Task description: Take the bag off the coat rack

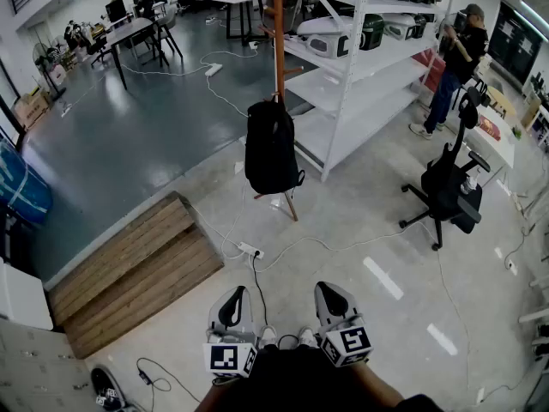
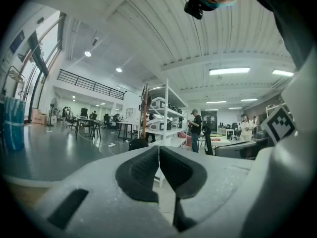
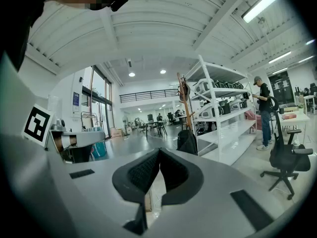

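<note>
Head view: pale concrete floor (image 1: 377,204); bag (image 1: 271,148) hangs on coat rack (image 1: 278,33) at twelve o'clock, white shelving (image 1: 360,84) at one; left gripper (image 1: 232,305) and right gripper (image 1: 333,300) both closed, empty.

From the left gripper (image 1: 232,297) and the right gripper (image 1: 331,292), both with jaws together, up to the coat rack (image 1: 277,33), the pale floor (image 1: 352,221) is open. Only a power strip (image 1: 249,250) with its cables (image 1: 296,245) lies there, flat on the ground, on the near side of the rack. The bag (image 1: 270,148) hangs on the near side of the rack, with free air in front and to its left. Just right of the rack stands the shelf unit (image 1: 360,84), so that side is narrow. A wooden platform (image 1: 137,264) lies to the near left of the rack, and an office chair (image 1: 446,187) stands well to its right.
</note>
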A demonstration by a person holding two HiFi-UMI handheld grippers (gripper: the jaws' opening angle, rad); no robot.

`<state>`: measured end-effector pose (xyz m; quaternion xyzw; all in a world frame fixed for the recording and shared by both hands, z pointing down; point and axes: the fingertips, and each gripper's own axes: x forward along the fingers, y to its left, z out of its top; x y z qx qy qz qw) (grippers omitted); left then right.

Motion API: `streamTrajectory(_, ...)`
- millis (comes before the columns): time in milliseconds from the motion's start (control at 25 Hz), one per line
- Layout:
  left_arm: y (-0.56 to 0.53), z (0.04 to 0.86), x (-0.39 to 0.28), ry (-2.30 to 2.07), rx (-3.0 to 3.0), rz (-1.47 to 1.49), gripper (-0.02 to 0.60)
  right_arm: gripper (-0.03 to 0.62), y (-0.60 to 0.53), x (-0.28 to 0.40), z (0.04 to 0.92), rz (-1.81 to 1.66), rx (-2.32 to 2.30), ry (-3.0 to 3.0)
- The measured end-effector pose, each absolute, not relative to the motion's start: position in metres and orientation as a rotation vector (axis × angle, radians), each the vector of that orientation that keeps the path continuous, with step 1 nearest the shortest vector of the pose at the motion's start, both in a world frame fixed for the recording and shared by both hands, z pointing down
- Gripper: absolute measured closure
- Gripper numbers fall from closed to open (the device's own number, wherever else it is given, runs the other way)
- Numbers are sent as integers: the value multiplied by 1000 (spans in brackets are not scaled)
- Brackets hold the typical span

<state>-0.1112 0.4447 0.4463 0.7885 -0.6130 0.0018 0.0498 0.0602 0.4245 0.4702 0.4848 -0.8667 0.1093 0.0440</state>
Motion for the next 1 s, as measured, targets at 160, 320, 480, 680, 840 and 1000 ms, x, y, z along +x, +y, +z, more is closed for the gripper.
streamTrajectory(160,445,446,-114,-1871,2400,2,563,582,425,58,470,326,1476,-2655)
streamTrajectory(320,446,447,-116,-1869,2397,-6,563,582,426,55,470,332,1481,-2651)
streamTrajectory(480,446,447,-119,-1860,2401,-8,563,582,425,49,470,333,1468,-2650)
streamTrajectory(680,444,450,-129,-1849,2401,-11,563,582,422,40,468,376,1488,-2671)
streamTrajectory(840,444,451,-141,-1824,2416,-15,563,582,422,24,468,365,1493,-2669)
streamTrajectory(1000,443,451,-156,-1792,2438,-15,563,582,422,5,468,342,1511,-2641)
